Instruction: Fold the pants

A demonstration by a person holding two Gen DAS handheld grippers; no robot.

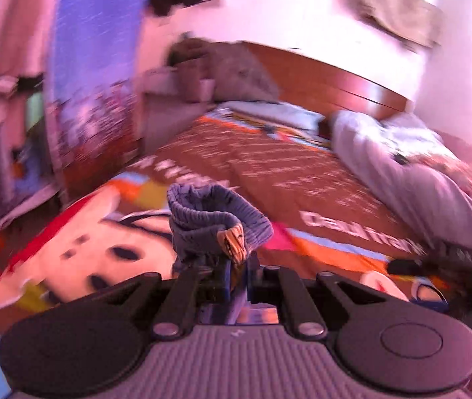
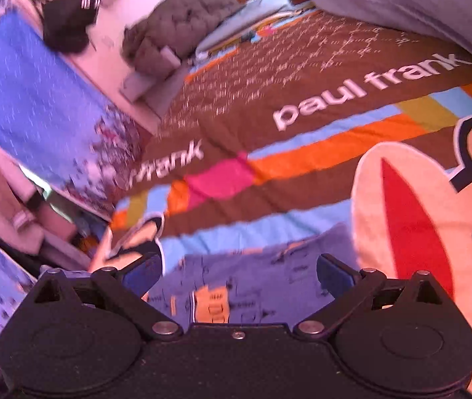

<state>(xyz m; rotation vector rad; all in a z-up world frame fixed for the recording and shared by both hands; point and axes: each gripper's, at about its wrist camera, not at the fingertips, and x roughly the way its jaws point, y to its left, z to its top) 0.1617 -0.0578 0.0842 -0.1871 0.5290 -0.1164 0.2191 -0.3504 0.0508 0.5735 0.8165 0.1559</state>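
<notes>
The pants are small, light blue with printed figures. In the left wrist view my left gripper (image 1: 236,272) is shut on their ribbed elastic waistband (image 1: 217,219), which bunches up above the fingers, lifted over the bed. In the right wrist view my right gripper (image 2: 239,272) is open, its blue pads wide apart, just above the flat part of the pants (image 2: 236,286) lying on the bedspread. An orange patch on the pants shows between the fingers.
The bed has a colourful Paul Frank bedspread (image 2: 302,76) with brown, orange and blue stripes. A pale duvet (image 1: 402,163) lies bunched at the right side. A grey blanket (image 2: 182,23) and pillows sit at the headboard. A blue curtain (image 2: 26,99) hangs at the left.
</notes>
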